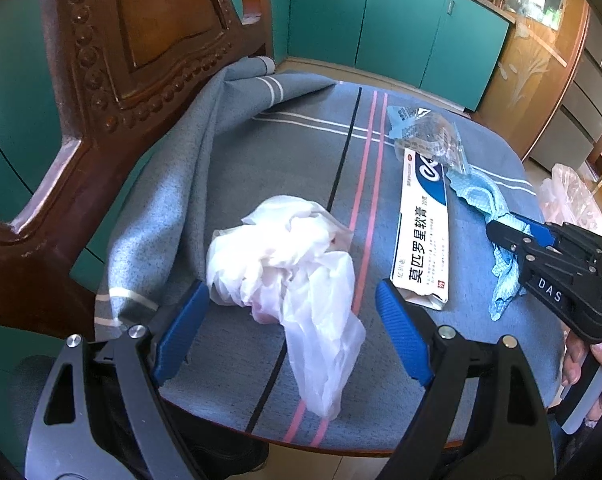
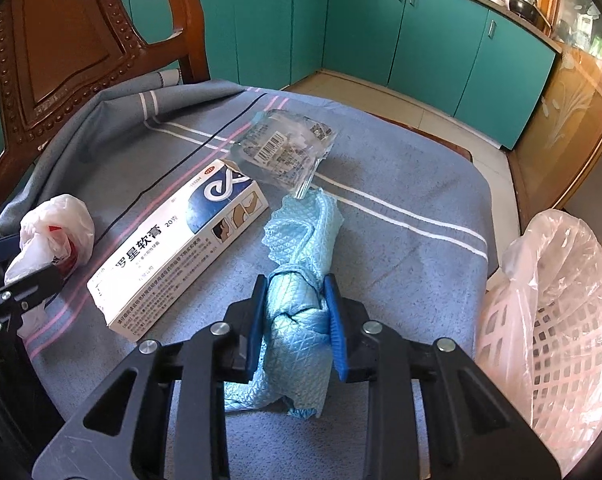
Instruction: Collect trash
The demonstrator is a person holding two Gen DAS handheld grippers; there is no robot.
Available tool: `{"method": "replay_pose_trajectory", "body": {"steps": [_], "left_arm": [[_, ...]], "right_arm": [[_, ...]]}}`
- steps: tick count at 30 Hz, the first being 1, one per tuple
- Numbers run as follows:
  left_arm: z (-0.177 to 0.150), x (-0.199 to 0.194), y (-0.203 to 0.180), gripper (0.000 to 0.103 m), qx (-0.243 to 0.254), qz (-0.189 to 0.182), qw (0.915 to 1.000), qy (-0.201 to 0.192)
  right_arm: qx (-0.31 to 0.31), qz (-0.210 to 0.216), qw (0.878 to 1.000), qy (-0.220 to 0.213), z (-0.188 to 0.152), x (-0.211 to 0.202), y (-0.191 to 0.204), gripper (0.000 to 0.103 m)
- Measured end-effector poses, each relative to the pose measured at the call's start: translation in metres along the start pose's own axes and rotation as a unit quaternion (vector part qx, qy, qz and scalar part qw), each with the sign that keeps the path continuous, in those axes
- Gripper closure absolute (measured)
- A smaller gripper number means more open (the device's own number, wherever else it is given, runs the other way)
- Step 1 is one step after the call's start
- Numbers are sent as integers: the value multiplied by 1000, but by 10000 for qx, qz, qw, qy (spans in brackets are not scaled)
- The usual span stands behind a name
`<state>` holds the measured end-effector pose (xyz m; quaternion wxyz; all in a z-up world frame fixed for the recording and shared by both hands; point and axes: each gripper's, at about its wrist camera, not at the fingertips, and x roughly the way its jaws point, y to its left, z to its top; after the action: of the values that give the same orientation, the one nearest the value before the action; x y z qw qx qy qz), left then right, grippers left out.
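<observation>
**Still early: four pieces of trash on the chair seat**

Nothing can be seen inside the lined basket [image 2: 557, 304] beside the chair, so collection is judged barely begun. The blue cloth [image 2: 301, 320] is pinched between the fingers of the right gripper [image 2: 297, 320] but still rests on the seat cover [image 2: 401, 208]. The left gripper [image 1: 293, 320] is spread wide around the crumpled white bag [image 1: 285, 264]. The ointment box [image 1: 423, 236] and clear wrapper [image 1: 429, 136] lie untouched.

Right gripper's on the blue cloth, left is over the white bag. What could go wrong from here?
1. The blue cloth reaches under the clear wrapper; lifting may drag it off.
2. Cloth tail hangs loose and could snag the basket rim.
3. The left gripper is open around the crumpled white bag; it may pinch only a loose fold.
</observation>
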<state>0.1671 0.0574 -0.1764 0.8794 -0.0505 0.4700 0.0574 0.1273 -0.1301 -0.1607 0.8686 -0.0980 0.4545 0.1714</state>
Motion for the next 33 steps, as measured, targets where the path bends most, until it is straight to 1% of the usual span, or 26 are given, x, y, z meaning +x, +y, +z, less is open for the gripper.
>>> {"method": "replay_pose_trajectory", "body": {"steps": [5, 12, 22, 28, 30, 32, 33], "left_arm": [[-2, 1, -1, 17, 22, 21, 10000, 17], [-4, 6, -4, 17, 68, 12, 9999, 127], [-6, 13, -5, 17, 86, -6, 9998, 187], [-7, 14, -7, 15, 85, -44, 9997, 209], [-8, 15, -8, 15, 92, -45, 9997, 219], [-8, 17, -8, 15, 93, -59, 9997, 238], [-8, 17, -9, 14, 93, -73, 9996, 250]], "right_arm": [[-42, -35, 10000, 61, 0, 3, 3, 74], [-57, -49, 10000, 52, 0, 3, 3, 74], [-63, -56, 9999, 65, 0, 3, 4, 74], [-68, -103, 9999, 69, 0, 3, 4, 73], [-46, -130, 9999, 59, 0, 3, 3, 71], [-14, -164, 9999, 43, 0, 3, 2, 63], [0, -182, 9998, 35, 0, 3, 1, 61]]}}
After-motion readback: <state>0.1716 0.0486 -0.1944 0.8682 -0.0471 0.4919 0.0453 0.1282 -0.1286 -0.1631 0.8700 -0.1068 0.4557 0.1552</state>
